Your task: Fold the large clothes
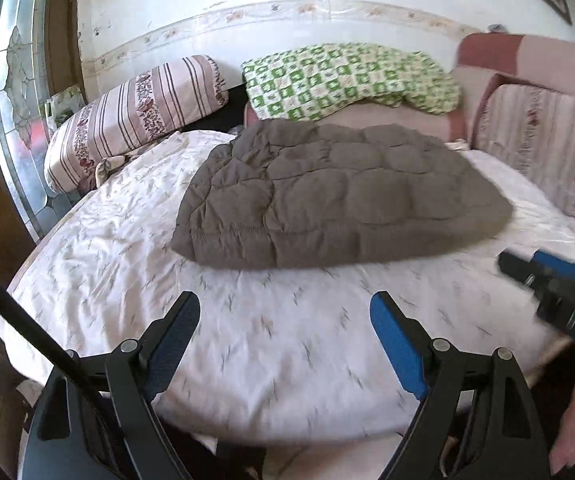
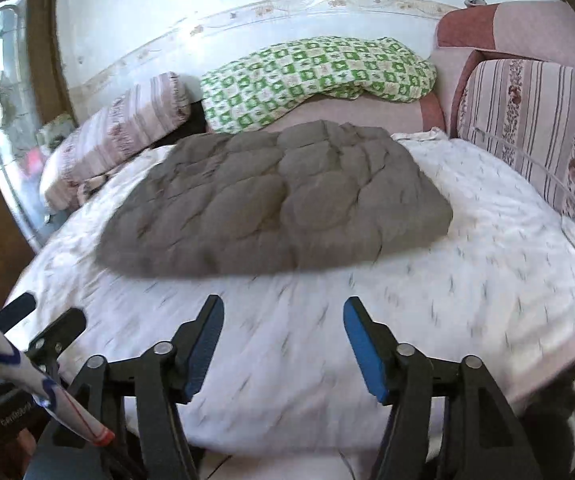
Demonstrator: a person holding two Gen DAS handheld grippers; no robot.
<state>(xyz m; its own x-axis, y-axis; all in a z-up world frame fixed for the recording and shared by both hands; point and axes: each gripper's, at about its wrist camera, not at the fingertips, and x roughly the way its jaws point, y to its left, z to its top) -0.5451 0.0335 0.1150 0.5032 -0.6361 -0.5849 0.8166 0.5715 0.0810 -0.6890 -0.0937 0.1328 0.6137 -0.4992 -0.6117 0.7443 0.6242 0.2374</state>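
Brown and puffy, the quilted jacket (image 1: 339, 196) lies flat in the middle of the bed (image 1: 247, 340), on the white sheet. Behind the jacket sit a green checked blanket (image 1: 347, 80) and a striped pillow (image 1: 135, 116). The left tongs (image 1: 285, 312) and the right tongs (image 2: 283, 316) hang near the jacket's front edge, both wide apart, holding nothing.

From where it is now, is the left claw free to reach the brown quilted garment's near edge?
Probably yes. The left claw is open, and only bare white sheet lies between it and the brown quilted garment.
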